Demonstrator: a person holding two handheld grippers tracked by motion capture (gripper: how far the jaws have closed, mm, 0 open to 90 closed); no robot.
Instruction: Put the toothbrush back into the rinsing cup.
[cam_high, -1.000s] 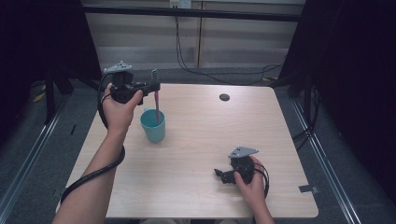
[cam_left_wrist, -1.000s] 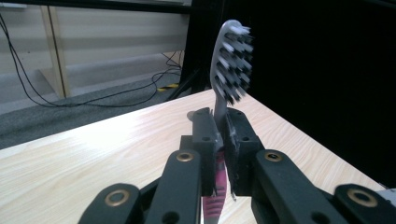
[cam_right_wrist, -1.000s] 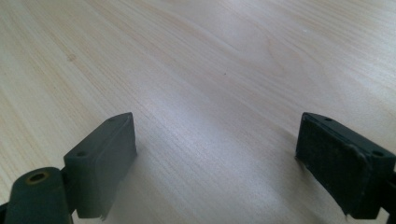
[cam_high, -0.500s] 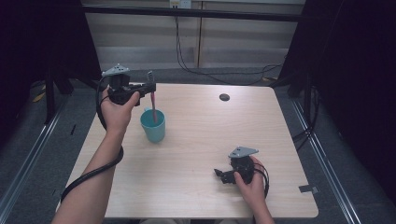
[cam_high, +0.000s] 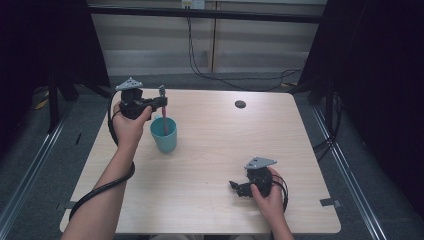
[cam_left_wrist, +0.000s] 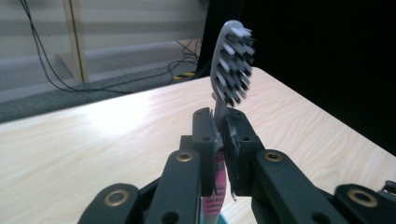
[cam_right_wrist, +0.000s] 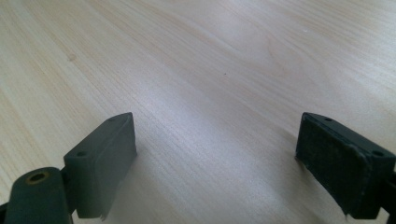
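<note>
Clamping a pink-handled toothbrush with grey-and-white bristles (cam_left_wrist: 232, 56) upright by its neck, the left gripper (cam_high: 161, 102) holds the handle's lower end inside the teal plastic cup (cam_high: 164, 136) on the pale wooden counter (cam_high: 215, 150), while the right gripper (cam_high: 235, 186) rests near the counter's front edge, jaws wide apart, holding nothing.

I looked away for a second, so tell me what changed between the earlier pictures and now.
Little changed. The left gripper, shut on the toothbrush, has eased slightly lower, so the pink handle end sits a bit deeper in the teal cup. The cup kept its place. The right gripper stayed open, resting low over the table near the front edge. The small dark disc did not move.
</note>
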